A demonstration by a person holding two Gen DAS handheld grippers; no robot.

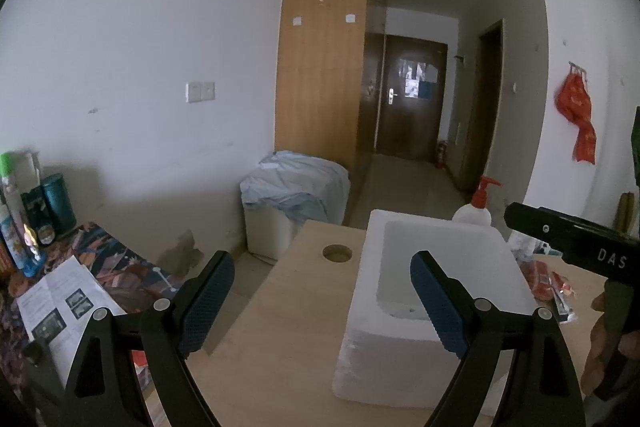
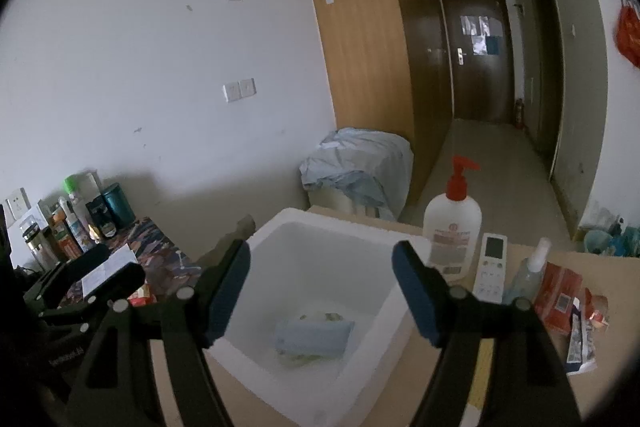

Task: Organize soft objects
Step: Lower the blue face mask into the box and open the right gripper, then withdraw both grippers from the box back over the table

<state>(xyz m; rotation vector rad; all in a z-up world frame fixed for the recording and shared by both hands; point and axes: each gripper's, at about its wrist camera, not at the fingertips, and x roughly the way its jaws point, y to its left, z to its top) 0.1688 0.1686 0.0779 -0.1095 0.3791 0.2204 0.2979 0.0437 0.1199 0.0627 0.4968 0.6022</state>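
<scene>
A white foam box stands on the wooden table. In the right wrist view the box holds a soft pale blue folded item on its floor. My right gripper is open and empty, hovering above the box's near rim. My left gripper is open and empty, at the box's left side, above the table. The right gripper's body shows at the right edge of the left wrist view.
A pump bottle, a white remote, a spray bottle and red packets lie right of the box. A side table with bottles and papers stands at the left. A cloth-covered bin stands behind the table.
</scene>
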